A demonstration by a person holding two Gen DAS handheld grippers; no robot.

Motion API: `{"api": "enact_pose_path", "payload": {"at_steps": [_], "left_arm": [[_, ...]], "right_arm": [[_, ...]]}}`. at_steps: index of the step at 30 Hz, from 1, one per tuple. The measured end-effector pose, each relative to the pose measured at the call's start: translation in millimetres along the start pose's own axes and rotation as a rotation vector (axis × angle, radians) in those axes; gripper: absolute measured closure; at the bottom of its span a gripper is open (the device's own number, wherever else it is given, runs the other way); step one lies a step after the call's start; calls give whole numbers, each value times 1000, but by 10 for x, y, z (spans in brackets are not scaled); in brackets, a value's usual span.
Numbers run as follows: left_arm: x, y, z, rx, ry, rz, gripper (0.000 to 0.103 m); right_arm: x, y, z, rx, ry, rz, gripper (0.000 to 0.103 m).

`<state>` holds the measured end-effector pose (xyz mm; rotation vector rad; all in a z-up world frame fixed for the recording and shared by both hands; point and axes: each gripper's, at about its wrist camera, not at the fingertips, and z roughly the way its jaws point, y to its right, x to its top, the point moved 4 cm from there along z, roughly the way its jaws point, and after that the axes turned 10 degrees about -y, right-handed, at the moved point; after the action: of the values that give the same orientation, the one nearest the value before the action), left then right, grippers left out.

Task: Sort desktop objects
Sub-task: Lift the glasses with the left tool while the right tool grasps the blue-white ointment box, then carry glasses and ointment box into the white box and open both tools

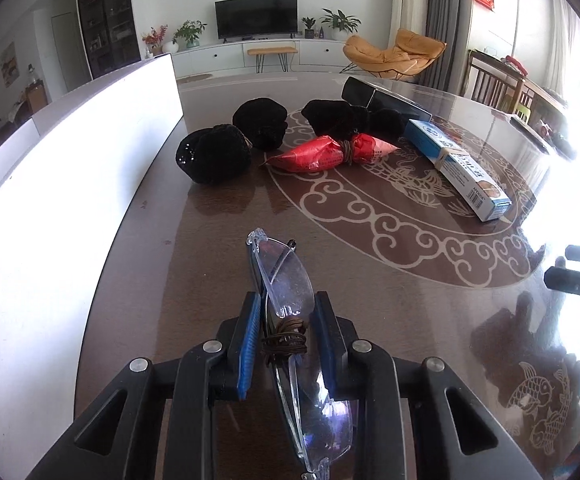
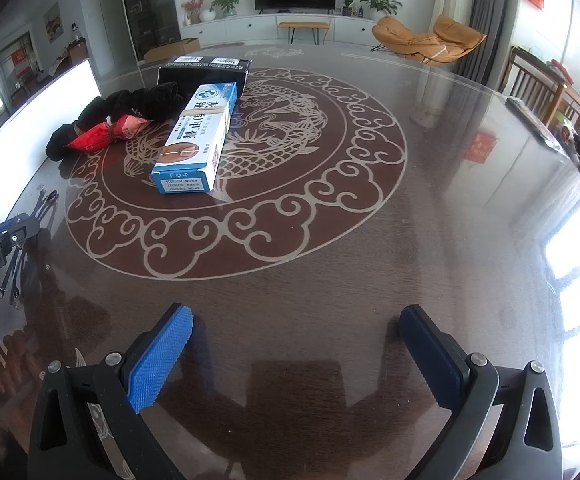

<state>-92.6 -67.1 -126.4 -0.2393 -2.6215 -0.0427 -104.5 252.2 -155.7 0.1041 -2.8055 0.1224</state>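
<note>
Glossy glass-smooth table, clear plastic glasses, matt black cloth pouches, paper box.

Clear cord-tied safety glasses, seemingly lifted, above the table's near side.

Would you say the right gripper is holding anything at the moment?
No, the right gripper stands wide open over the bare table, with nothing between its pads.

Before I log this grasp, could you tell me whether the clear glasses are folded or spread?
Folded: the clear glasses have their arms bound against the lenses with brown cord.
</note>
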Motion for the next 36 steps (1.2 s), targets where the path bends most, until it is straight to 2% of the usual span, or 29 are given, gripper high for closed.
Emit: {"api": "enact_pose_path", "payload": {"at_steps": [1, 4, 8, 9, 10, 11, 12, 13, 15, 17, 19, 22, 26, 29, 32, 36], "left_arm": [[-7, -8, -4, -5, 2, -5, 76], [-30, -9, -2, -13, 6, -16, 76], [-53, -4, -9, -24, 14, -22, 77], [-71, -31, -19, -41, 17, -33, 77], [-74, -54, -21, -59, 20, -45, 77], [-77, -72, -22, -75, 22, -56, 77], [-79, -81, -24, -83, 24, -61, 77], [-80, -79, -23, -83, 24, -61, 77], [-76, -90, -25, -82, 25, -61, 77], [-80, -127, -34, -104, 30, -77, 77], [-112, -173, -112, -128, 44, -89, 83], [-165, -226, -418, -170, 105, -124, 83], [-179, -299, -912, -191, 200, -145, 83], [-180, -474, -1271, -201, 259, -184, 83], [-169, -829, -1593, -186, 310, -247, 83], [-154, -1536, -1753, -89, 305, -344, 83]], "right_arm": [[146, -28, -19, 51, -14, 9, 0], [695, -207, -50, 94, -14, -1, 0], [1280, -460, 299, 47, -123, -24, 1], [1353, -501, 384, 23, -140, -24, 7], [1399, -539, 461, 10, -158, -24, 20], [1411, -571, 510, 4, -175, -25, 28], [1421, -612, 497, -20, -158, -37, 39], [1410, -641, 475, -28, -154, -43, 61], [1323, -669, 412, 17, -167, -27, 61], [1195, -704, 255, 28, -137, -43, 61], [1049, -749, 51, 68, -113, -58, 61], [887, -859, -304, 137, -73, -72, 61], [871, -1142, -738, 168, -16, -149, 61], [981, -1509, -990, 220, 27, -208, 61], [1045, -2054, -1214, 283, 66, -275, 61], [1101, -2930, -1370, 394, 100, -368, 61]]}}
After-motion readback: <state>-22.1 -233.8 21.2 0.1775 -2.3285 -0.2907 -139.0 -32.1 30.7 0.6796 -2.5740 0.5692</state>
